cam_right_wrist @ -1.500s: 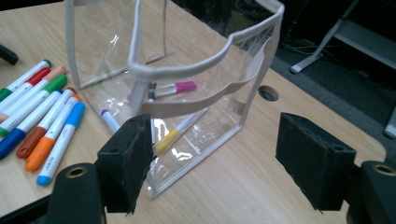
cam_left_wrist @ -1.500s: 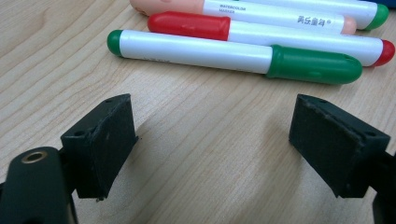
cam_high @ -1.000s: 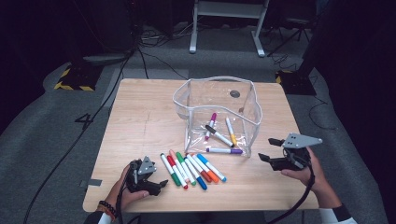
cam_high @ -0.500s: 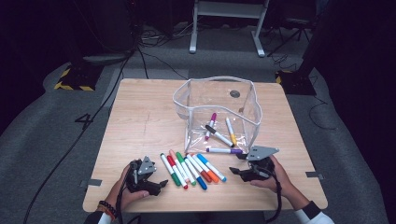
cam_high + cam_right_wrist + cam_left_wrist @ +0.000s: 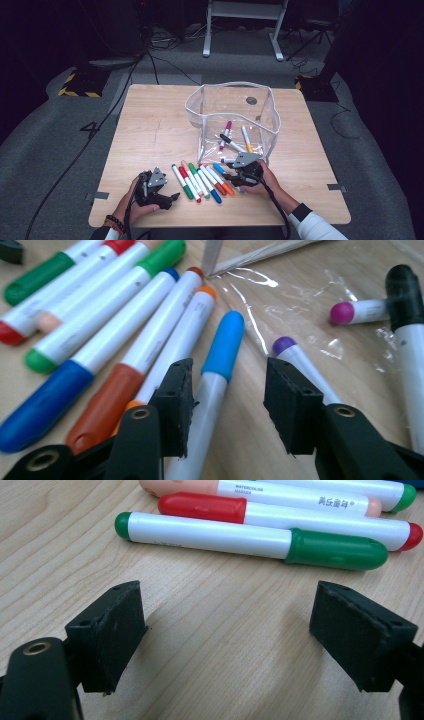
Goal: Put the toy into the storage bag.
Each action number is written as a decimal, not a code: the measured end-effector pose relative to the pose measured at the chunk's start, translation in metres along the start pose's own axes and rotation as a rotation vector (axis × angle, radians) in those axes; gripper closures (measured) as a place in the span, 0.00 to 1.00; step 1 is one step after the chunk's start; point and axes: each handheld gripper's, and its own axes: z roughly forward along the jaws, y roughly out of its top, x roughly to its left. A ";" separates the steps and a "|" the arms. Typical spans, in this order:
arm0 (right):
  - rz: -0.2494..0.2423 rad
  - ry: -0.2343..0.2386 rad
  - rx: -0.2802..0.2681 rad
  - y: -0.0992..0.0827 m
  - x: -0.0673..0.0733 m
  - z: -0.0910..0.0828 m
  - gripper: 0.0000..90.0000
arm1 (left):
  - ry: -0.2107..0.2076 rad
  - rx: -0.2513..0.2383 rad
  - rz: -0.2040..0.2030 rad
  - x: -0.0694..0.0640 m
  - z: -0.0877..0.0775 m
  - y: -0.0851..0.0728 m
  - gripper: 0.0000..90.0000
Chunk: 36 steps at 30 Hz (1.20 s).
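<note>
Several markers [image 5: 200, 182] lie side by side on the wooden table [image 5: 150, 130], in front of a clear plastic bag [image 5: 272, 125]. My right gripper [image 5: 228, 176] is low at the right end of that row. In the right gripper view its jaws [image 5: 227, 390] have just been closing and straddle a light-blue-capped marker [image 5: 222, 350]. One pad sits at the marker's side and the other stands apart, so it is open. My left gripper [image 5: 172, 196] rests open on the table left of the row, and a green marker [image 5: 250, 540] lies just beyond its jaws [image 5: 227, 630].
Inside the bag lie a magenta marker [image 5: 226, 132], a black one [image 5: 230, 142] and a yellow one [image 5: 246, 137]; a purple-tipped marker [image 5: 295, 355] lies just right of my right jaws. The table's front edge is close behind both hands.
My right gripper has come in from the table's right side, leftward and down to the marker row, with its jaws narrowing around the light-blue marker. The left gripper has stayed put.
</note>
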 end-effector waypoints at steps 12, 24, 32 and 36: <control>0.044 0.005 0.066 -0.011 -0.017 -0.003 0.83 | 0.002 0.000 0.000 0.000 0.000 0.000 0.16; 0.101 0.006 0.088 -0.072 -0.024 -0.068 0.86 | 0.001 0.000 0.002 0.000 0.000 0.000 0.16; 0.111 -0.014 0.080 -0.085 -0.026 -0.081 0.76 | 0.001 0.001 0.002 0.000 0.000 0.000 0.16; 0.121 0.001 0.079 -0.083 -0.028 -0.077 0.64 | 0.001 0.001 0.001 0.000 0.000 0.000 0.16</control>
